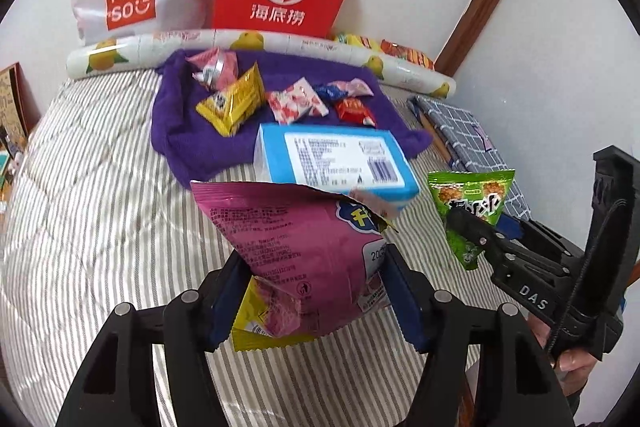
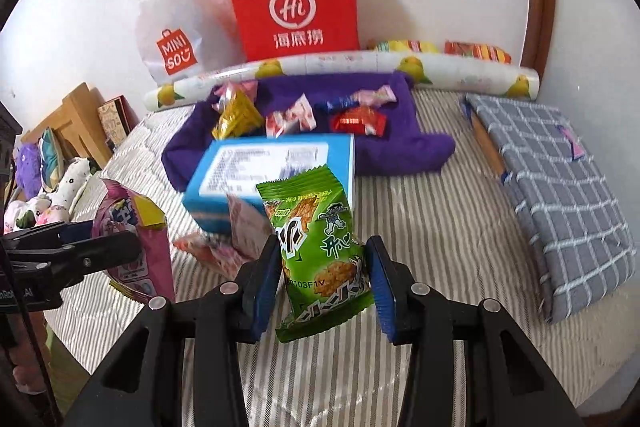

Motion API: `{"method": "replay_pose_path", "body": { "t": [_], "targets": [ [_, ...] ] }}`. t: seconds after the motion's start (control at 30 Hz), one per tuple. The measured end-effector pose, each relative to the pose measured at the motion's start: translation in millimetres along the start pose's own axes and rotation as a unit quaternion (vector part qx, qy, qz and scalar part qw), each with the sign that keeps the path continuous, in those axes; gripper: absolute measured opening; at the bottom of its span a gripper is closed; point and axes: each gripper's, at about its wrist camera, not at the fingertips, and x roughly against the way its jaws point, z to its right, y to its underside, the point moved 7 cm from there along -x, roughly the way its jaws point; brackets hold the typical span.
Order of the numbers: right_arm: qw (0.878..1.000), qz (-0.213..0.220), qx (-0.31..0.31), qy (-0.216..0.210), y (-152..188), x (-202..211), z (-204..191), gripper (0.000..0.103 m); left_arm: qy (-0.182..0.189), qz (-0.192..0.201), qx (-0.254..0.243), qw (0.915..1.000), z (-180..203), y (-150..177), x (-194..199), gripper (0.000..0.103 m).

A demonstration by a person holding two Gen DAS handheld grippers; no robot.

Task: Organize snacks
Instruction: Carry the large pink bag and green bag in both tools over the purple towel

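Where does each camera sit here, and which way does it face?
Left wrist: behind the left tongs, facing the wall across the bed; they grip a pink snack bag; the right tongs show at right.
Right wrist: behind the right tongs, facing likewise; they grip a green snack packet; the left tongs show at left.
Shared: blue box, red paper bag, purple cloth.

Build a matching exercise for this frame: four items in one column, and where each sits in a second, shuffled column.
Items:
1. green snack packet
2. pink snack bag
3. blue box
4. red paper bag

Places:
A. standing against the wall
B. held in the left gripper
C. lying on the striped bedding, partly on the purple cloth
D. held in the right gripper

Pairs: 1-D, 2-B, 3-C, 4-A
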Motion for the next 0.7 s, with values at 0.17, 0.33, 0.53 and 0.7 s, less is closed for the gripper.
{"method": "replay_pose_path", "body": {
  "t": [0.17,0.33,0.53,0.7],
  "targets": [
    [1.0,0.007,0.008,0.004,-22,4,-3,0.042,-0.001,0.013,-0.008,0.9999,1,-25,5,0.063],
    [1.0,0.017,0.02,0.008,-45,3,-7,0.042,-0.006,0.024,-0.006,0.9997,-3,-47,5,0.063],
    [0.999,0.024,0.03,0.009,-70,-8,-7,0.042,-0.008,0.028,-0.004,0.9996,-8,-68,-3,0.063],
    [0.999,0.03,0.033,0.001,-92,-22,-4,0.042,-0.013,0.03,-0.003,0.9995,-13,-89,-13,0.063]
  ]
}}
